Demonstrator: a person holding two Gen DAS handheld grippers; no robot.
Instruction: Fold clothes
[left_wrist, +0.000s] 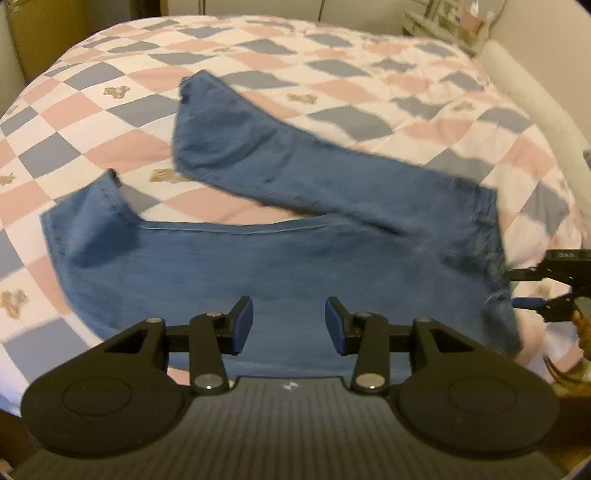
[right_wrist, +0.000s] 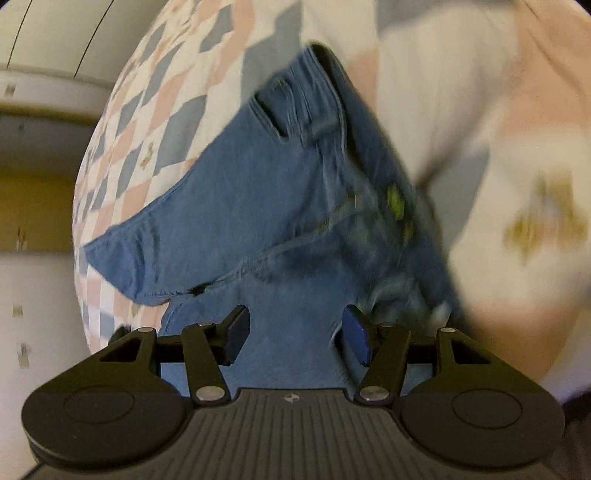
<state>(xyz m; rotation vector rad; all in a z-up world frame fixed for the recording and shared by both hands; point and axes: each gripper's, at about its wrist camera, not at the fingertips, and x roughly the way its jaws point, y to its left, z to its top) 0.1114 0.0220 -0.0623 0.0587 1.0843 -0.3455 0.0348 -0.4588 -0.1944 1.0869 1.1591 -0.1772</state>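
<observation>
Jeans (left_wrist: 280, 258) lie on the checked quilt (left_wrist: 332, 74), spread flat but not yet folded. Legs splay in a V: near leg runs across just ahead of my left gripper (left_wrist: 289, 325), far leg angles away toward the middle of the bed. Waistband end sits to the right in the left view, close to my right gripper (left_wrist: 554, 291), which pokes in at that edge.

Left gripper: jaws part-way spread, nothing between the pads, blue cloth visible through the gap below. Right gripper (right_wrist: 297, 336): jaws spread wider, also pinching nothing; it hovers over the seat and waistband (right_wrist: 321, 122), belt loops and a yellow-green tag (right_wrist: 395, 201) in view. Both views blurred.

Progress, my reading: early. Garment is laid out, no fold made. Left to do: bring one leg onto the other, then fold lengthwise into a compact stack. Some bunching at the waist may need smoothing first.
</observation>
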